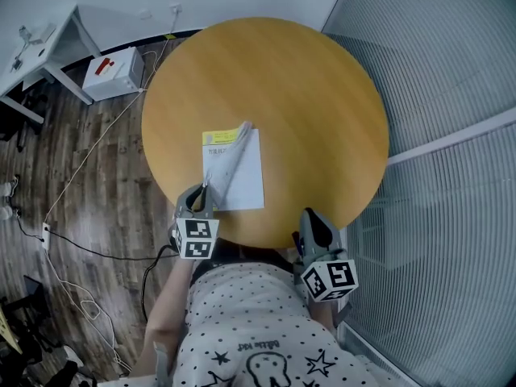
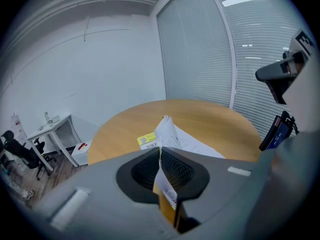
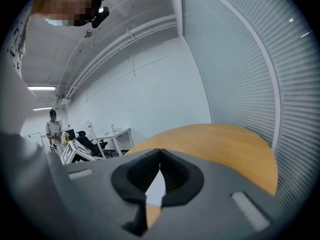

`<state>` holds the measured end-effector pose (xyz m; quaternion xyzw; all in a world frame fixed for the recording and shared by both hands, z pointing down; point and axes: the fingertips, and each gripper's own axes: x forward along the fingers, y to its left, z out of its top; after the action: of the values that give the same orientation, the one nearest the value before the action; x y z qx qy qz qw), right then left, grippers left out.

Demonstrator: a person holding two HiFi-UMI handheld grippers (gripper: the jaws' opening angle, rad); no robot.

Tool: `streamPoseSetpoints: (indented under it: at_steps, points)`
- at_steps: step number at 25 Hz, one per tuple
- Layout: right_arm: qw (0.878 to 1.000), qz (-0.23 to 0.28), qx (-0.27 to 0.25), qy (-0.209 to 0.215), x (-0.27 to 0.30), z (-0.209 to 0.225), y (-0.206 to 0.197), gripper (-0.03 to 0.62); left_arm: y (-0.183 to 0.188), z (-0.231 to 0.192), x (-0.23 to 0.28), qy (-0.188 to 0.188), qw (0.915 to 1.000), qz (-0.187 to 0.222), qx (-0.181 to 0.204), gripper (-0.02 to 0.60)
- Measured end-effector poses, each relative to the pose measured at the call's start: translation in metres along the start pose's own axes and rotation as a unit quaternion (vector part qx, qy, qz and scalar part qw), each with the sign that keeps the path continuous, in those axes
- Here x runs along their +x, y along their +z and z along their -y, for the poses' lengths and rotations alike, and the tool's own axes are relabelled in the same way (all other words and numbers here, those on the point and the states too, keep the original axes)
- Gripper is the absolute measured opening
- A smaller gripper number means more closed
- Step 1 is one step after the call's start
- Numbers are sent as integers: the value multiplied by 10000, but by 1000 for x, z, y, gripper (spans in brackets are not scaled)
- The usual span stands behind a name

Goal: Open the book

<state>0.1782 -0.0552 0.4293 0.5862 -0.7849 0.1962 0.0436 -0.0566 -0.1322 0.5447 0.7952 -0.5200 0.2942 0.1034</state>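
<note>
When seen from the head view: round wooden table filling the centre of the frame. Wood-plank floor down the left side, with a white box at upper left, a white desk in the corner beyond it and a cable trailing toward the lower left. White wall across the top. Glass partition with blinds down the whole right side.

Book lying flat on the table just left of centre, close to the lower rim, white page up, a yellow strip along its top left. One lifted leaf raised off the rest, tilted and curled, running from the lower left corner toward the top edge.

Left gripper at the book's lower left corner, above the table rim. Jaws nearly together and clamped on that thin leaf, which stands upright between the pads in the left gripper view. Right gripper at lower right, beside the table rim and well apart from the book. Jaws closed tip to tip with nothing between them; a white patch visible through the gap below the tips.

Open tabletop above and to the right of the book, out to the far rim. Dotted shirt at the bottom of the frame, between the two grippers.
</note>
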Motion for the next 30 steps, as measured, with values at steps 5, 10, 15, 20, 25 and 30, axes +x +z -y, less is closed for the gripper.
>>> streamPoseSetpoints:
  at_steps: [5,10,15,20,25,30]
  points:
    - [10000,22,11,25,7,-16,1,3,-3,-19,-9,128,9999,57,-81,23]
    - [9999,16,-24,112,20,-29,1,3,-8,-38,-11,257,9994,57,-237,23]
    - [9998,-29,-67,163,22,-44,-3,3,-18,-55,-19,394,9976,96,-560,23]
    - [9997,-68,-106,227,26,-57,-5,3,-28,-68,-26,505,9969,46,-609,23]
    - [9996,-68,-109,271,32,-60,-5,4,-37,-77,-29,617,9958,-13,-675,23]
    - [9994,-90,-134,307,35,-68,-8,5,-50,-87,-34,697,9943,-76,-806,23]
